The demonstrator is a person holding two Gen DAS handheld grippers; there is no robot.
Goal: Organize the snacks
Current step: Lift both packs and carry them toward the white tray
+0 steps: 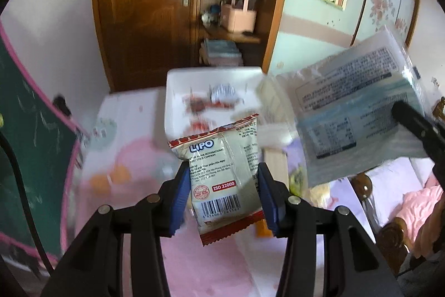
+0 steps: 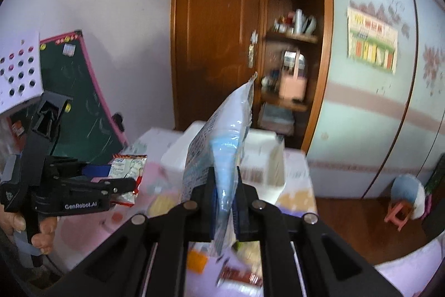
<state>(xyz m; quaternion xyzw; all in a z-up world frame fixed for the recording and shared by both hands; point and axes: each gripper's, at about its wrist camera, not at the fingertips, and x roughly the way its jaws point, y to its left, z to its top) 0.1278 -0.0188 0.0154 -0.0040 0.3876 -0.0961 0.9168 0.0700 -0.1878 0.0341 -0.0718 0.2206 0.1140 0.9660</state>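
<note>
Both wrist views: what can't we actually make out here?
- White bin: contents smeared by motion blur in the left wrist view; in the right wrist view the blue-white packet blocks it.
- Blue-white packet print: too small and blurred to read.
- Lipo packet: front side faces away.
- Table items: blurred, cut off by the right hand-held gripper.

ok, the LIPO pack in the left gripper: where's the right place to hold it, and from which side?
Grip the lower half of the LIPO pack, across its width, coming from the barcode end. The left gripper holds it that way now, blue pads on the two long edges. It's a flat pillow bag, so pinching the body beats the thin crimped seams. That leaves the top end free toward the white bin.
</note>
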